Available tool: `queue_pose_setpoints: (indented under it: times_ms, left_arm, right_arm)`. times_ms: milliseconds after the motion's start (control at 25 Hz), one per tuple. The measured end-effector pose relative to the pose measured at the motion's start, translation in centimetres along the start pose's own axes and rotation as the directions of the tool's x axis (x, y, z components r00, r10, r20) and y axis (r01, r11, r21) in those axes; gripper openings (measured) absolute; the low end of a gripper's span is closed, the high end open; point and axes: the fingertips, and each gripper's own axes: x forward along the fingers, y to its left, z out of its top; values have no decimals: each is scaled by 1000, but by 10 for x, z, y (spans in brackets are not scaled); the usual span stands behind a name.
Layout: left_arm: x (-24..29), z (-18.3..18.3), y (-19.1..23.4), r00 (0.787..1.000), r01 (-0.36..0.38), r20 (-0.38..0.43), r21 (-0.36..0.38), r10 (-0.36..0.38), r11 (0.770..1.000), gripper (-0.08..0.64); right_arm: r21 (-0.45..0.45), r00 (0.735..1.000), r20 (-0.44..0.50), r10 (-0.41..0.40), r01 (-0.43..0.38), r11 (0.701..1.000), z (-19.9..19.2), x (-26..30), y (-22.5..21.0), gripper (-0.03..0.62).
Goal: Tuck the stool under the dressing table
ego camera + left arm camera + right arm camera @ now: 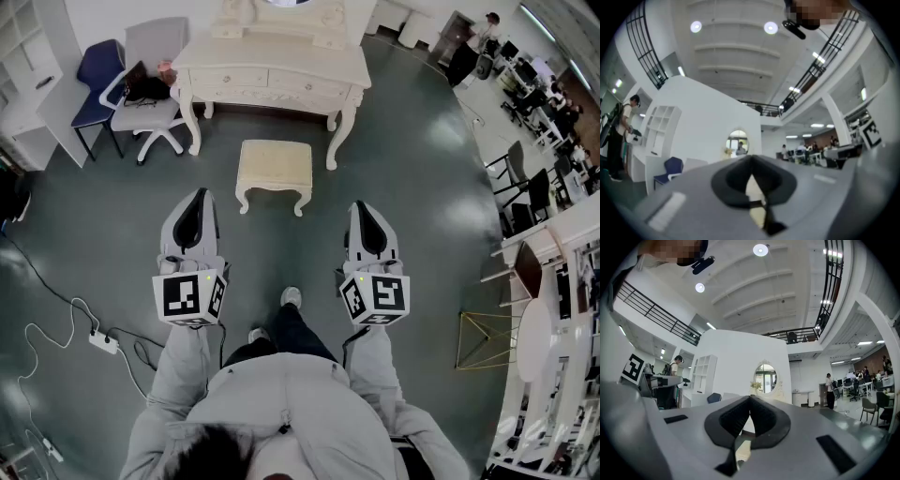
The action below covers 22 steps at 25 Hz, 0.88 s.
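Facing the stool (274,169), not yet tucked

Found it on the floor just in front of the dressing table (272,70), apart from it and wholly outside the knee space. Held the left gripper (199,195) and the right gripper (365,207) on the side of the stool away from the dressing table, well short of it, both clenched on nothing. Judged the carved frame stiff, the padded top soft, and the whole probably light enough to slide on the smooth floor. Reckoned the near rail under the cushion the best place to push, one gripper toward each corner.
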Motion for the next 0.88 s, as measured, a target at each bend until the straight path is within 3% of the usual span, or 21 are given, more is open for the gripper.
queue_pose_setpoints:
  times_ms: [880]
  left_arm:
    - [9,3,21,1000,7,25,5,-8,1000,9]
  right_arm:
    - [-19,1000,28,8,-7,1000,10,23,16,3]
